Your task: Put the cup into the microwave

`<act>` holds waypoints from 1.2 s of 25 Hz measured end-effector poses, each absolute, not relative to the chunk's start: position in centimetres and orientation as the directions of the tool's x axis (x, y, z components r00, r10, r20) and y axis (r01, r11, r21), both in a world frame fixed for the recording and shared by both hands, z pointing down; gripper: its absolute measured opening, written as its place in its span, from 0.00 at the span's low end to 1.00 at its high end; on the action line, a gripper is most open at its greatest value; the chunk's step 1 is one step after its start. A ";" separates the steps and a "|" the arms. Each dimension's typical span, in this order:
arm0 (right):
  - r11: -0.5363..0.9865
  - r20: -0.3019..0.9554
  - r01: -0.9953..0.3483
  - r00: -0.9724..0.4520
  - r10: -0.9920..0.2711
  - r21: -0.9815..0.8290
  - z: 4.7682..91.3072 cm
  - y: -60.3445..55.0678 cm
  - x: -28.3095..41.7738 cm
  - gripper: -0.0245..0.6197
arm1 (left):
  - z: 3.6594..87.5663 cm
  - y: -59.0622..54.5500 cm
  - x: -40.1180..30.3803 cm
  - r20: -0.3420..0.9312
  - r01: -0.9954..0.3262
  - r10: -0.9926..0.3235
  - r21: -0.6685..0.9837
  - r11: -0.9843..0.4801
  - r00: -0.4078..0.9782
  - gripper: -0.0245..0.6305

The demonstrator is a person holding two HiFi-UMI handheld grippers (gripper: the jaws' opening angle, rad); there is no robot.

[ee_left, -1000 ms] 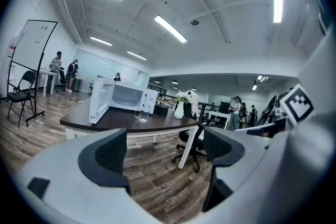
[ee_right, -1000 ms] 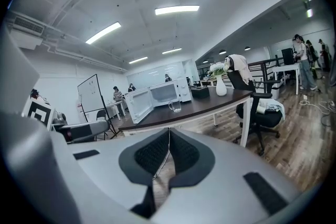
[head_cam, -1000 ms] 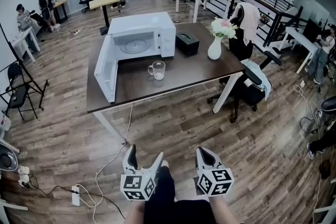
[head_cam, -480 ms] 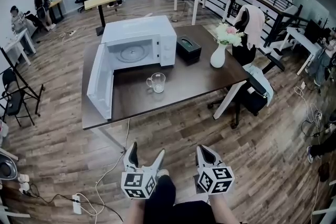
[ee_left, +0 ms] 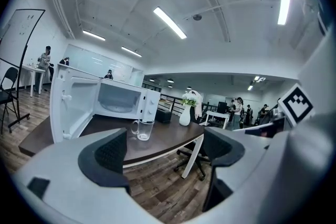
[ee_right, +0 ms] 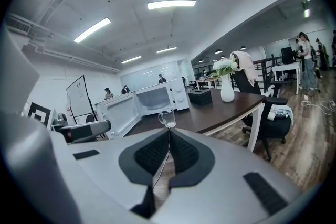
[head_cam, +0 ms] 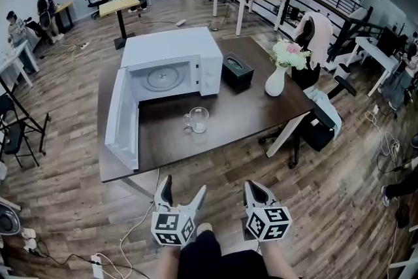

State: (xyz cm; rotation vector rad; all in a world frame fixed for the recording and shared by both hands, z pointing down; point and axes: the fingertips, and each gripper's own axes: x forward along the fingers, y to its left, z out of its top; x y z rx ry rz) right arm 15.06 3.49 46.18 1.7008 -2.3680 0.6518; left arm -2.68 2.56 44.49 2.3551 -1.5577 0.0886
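Observation:
A clear glass cup [head_cam: 196, 119] with a handle stands on the dark table [head_cam: 248, 108], just in front of the white microwave [head_cam: 171, 62]. The microwave's door [head_cam: 121, 121] hangs wide open to the left, showing the glass turntable inside. Both grippers are held low in front of the table, well short of it. My left gripper [head_cam: 181, 193] is open with nothing between its jaws; through them the cup [ee_left: 142, 129] and microwave [ee_left: 113, 102] show. My right gripper [head_cam: 255, 191] is shut and empty, its pads pressed together, with the cup [ee_right: 167, 118] straight ahead.
A black tissue box [head_cam: 237, 70] and a white vase of flowers [head_cam: 277, 78] stand on the table to the right of the microwave. A black office chair [head_cam: 318, 117] sits at the table's right end. Cables and a power strip [head_cam: 96, 266] lie on the wooden floor.
The table, microwave and cup have drawn nearer and lower in the head view as I walk toward them. Both grippers keep the same pose.

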 end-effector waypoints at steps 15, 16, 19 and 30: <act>0.206 0.379 -0.945 -0.293 -0.878 -0.253 46.9 -1.6 14.9 0.03 | 45.9 -2.7 -3.4 0.237 -0.889 -0.863 0.229 -0.397 0.447 0.70; 0.207 0.381 -0.946 -0.293 -0.877 -0.251 46.9 -1.8 14.8 0.03 | 46.0 -2.9 -3.5 0.238 -0.889 -0.863 0.233 -0.395 0.446 0.70; 0.220 0.381 -0.944 -0.304 -0.873 -0.247 47.0 -2.8 14.5 0.03 | 46.2 -3.4 -3.3 0.238 -0.886 -0.862 0.245 -0.393 0.448 0.70; 0.240 0.387 -0.937 -0.325 -0.863 -0.253 47.4 -8.4 16.0 0.03 | 47.8 -9.2 -1.1 0.246 -0.896 -0.870 0.243 -0.371 0.426 0.70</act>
